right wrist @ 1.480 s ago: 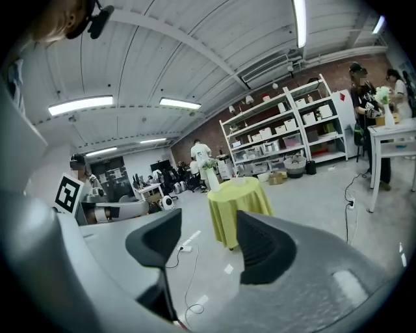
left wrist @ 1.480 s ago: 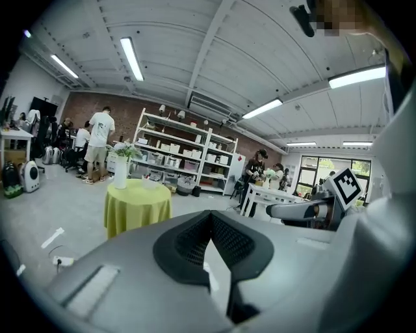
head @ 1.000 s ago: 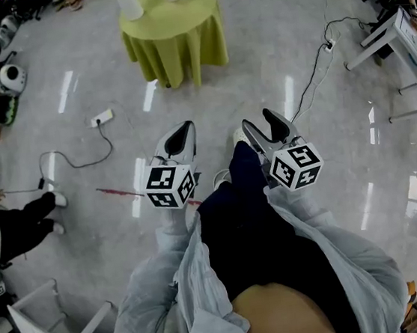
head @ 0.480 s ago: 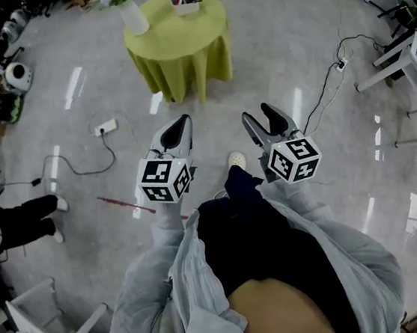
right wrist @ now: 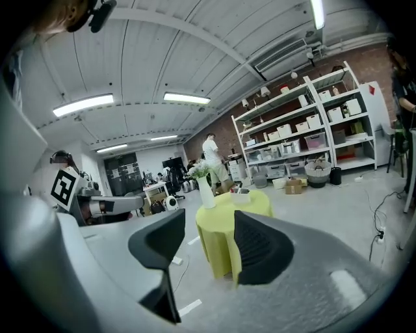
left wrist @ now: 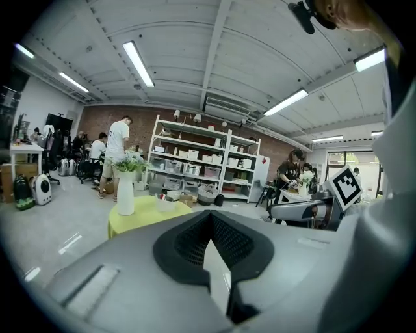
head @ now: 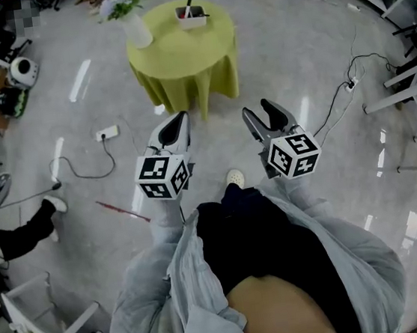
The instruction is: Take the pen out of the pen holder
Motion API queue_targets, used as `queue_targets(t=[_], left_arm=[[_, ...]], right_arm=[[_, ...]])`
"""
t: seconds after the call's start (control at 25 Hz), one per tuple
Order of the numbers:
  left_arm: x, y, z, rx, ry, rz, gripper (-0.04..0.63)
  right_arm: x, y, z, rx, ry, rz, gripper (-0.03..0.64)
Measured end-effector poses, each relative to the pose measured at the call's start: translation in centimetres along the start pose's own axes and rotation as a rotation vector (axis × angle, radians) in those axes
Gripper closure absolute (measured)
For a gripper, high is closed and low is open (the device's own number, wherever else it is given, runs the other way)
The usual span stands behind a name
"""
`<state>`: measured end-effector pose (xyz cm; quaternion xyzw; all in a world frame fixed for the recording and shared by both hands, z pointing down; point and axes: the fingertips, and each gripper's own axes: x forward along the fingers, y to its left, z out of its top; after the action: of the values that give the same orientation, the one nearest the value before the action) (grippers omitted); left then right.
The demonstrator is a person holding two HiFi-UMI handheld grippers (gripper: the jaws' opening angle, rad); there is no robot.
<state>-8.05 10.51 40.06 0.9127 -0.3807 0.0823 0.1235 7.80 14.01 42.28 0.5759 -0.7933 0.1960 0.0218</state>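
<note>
pen (head: 187, 7) judged light, stiff, slippery; best gripped at upper shaft above pen holder (head: 192, 18). left gripper (head: 180, 117) jaws closed, empty; right gripper (head: 257, 108) jaws apart, closing, nothing between.

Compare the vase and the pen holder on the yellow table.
The vase is tall and narrow; the pen holder is low and boxy. The vase holds flowers; the pen holder holds a dark pen. The vase stands at the table's left edge, the pen holder at its far edge. Both are white.
</note>
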Motion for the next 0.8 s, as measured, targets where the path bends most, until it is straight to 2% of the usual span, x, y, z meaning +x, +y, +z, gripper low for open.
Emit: queue_targets(t=[0.36, 0.8], left_arm=[[3.9, 0.1, 0.4, 0.011, 0.014, 0.024, 0.578], [4.3, 0.1, -1.5, -0.023, 0.055, 0.026, 0.578]], right_arm=[[2.1, -4.3, 1.2, 0.009, -0.012, -0.003, 0.403], [2.0, -4.7, -0.8, 0.045, 0.028, -0.008, 0.405]])
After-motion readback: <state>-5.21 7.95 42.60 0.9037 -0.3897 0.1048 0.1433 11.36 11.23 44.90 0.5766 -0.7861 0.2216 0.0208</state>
